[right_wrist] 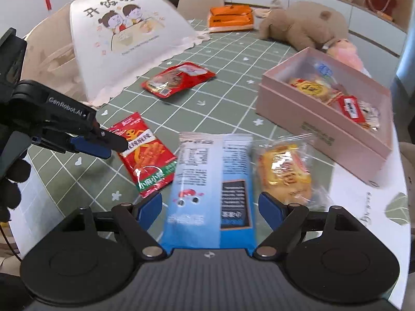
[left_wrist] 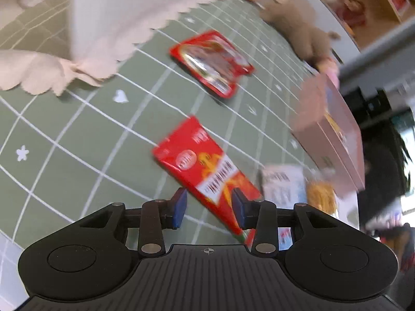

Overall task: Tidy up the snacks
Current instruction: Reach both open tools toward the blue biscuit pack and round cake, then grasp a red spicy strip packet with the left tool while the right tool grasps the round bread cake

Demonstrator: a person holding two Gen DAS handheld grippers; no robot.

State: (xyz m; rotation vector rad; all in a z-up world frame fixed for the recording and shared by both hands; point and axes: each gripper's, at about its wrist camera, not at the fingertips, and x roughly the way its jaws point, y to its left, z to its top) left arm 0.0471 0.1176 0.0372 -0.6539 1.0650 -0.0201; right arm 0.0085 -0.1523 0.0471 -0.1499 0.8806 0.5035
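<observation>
On a green checked tablecloth, the right gripper clasps a blue snack packet near the pink box, while the left gripper hovers, released, over a red packet.

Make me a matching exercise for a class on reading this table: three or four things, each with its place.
Things:
1. blue packet
2. pink box
3. orange pouch
4. red spicy-strip packet

Places:
A. far end of the table, beside the plush bear
B. under the left gripper
C. between the right gripper fingers
D. right side of the table, snacks inside

Pairs: 1-C, 2-D, 3-A, 4-B
</observation>
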